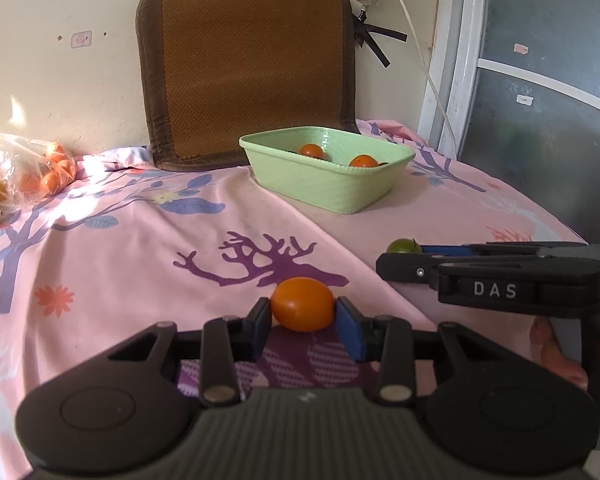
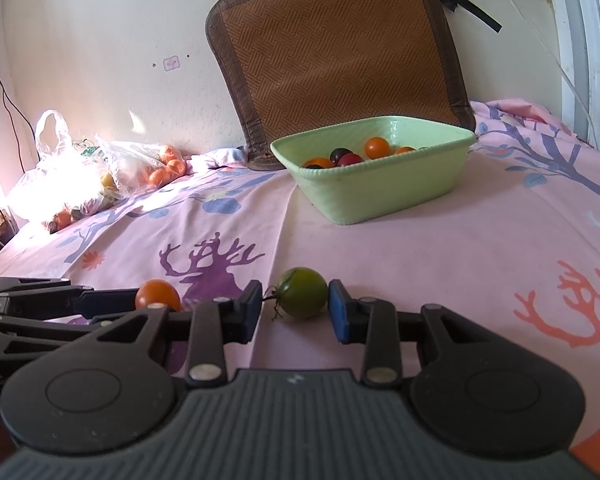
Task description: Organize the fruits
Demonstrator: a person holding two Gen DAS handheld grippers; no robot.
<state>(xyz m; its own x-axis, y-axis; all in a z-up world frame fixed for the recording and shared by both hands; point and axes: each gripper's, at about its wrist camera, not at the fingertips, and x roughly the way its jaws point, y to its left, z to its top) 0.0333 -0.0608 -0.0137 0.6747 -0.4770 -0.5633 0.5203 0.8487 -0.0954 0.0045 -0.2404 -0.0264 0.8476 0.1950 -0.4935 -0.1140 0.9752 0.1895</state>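
Observation:
An orange tomato [image 1: 302, 309] lies on the pink cloth, and my left gripper [image 1: 303, 322] is shut on it, both blue pads touching its sides. It also shows in the right wrist view [image 2: 157, 294]. A green tomato [image 2: 304, 293] with a stem lies between the fingers of my right gripper [image 2: 294, 310], which is open; the right pad is close, the left pad stands off with a small gap. The green tomato also shows in the left wrist view [image 1: 403, 246]. A pale green bowl [image 2: 380, 188] at the back holds several small tomatoes; it also shows in the left wrist view [image 1: 324, 184].
A brown woven cushion [image 1: 252, 72] leans on the wall behind the bowl. Plastic bags of oranges and other fruit [image 2: 100, 176] lie at the far left. A glass door frame [image 1: 460, 80] and a white cable stand at the right. The pink printed cloth [image 2: 480, 240] covers the surface.

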